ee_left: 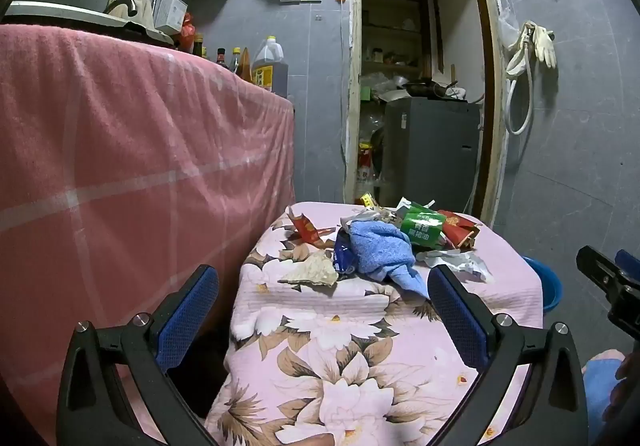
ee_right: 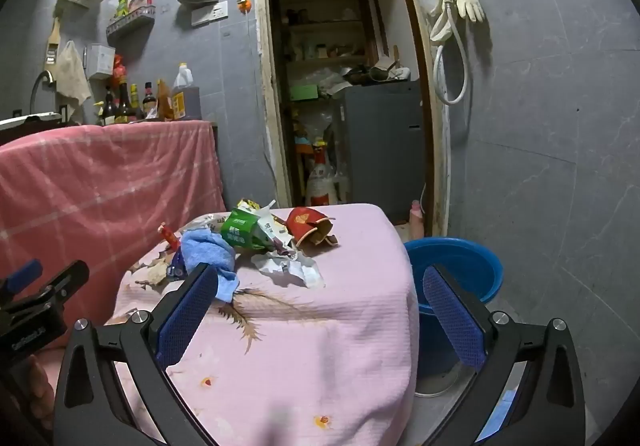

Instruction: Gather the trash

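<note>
A heap of trash lies at the far end of a small table under a pink floral cloth (ee_left: 340, 330) (ee_right: 320, 326). It holds a green carton (ee_left: 422, 228) (ee_right: 239, 228), a blue rag (ee_left: 384, 252) (ee_right: 208, 252), crumpled white paper (ee_left: 460, 264) (ee_right: 292, 266), red torn packaging (ee_left: 458, 228) (ee_right: 310, 224), a red scrap (ee_left: 306, 230) and a beige shard (ee_left: 312, 274). My left gripper (ee_left: 324, 286) is open, short of the heap, nothing between its blue pads. My right gripper (ee_right: 320, 286) is open too, over the table's right half.
A blue basin (ee_right: 456, 270) (ee_left: 548, 286) stands on the floor right of the table. A tall surface draped in pink checked cloth (ee_left: 132, 174) (ee_right: 108, 174) rises on the left, with bottles on top. Behind the table a doorway opens onto a grey appliance (ee_left: 432, 150).
</note>
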The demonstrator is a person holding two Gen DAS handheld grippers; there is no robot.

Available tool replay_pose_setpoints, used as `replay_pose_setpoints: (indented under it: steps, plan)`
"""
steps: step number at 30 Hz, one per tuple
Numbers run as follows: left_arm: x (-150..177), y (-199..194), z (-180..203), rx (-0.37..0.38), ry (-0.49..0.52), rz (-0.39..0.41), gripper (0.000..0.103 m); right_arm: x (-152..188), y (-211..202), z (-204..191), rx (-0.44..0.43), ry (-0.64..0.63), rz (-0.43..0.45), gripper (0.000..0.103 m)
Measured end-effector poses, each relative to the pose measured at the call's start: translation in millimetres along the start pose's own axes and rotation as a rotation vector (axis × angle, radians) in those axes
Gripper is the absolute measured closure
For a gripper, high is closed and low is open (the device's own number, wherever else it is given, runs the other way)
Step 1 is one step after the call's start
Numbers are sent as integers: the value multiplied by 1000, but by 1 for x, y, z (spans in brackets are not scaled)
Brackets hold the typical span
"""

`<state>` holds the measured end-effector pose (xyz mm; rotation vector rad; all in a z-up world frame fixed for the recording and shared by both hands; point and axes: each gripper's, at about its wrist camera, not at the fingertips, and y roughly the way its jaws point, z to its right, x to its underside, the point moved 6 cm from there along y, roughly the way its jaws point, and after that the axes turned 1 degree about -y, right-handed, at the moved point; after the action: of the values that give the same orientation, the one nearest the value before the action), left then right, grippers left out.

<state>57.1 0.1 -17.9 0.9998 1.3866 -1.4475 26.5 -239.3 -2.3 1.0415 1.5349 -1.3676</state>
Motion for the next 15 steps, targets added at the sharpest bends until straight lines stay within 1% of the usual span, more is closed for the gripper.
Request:
replay_pose_setpoints:
  steps: [15]
  plan:
    - [0, 0, 0, 1, 3, 1, 1, -1, -1, 0, -2, 5, 12, 0]
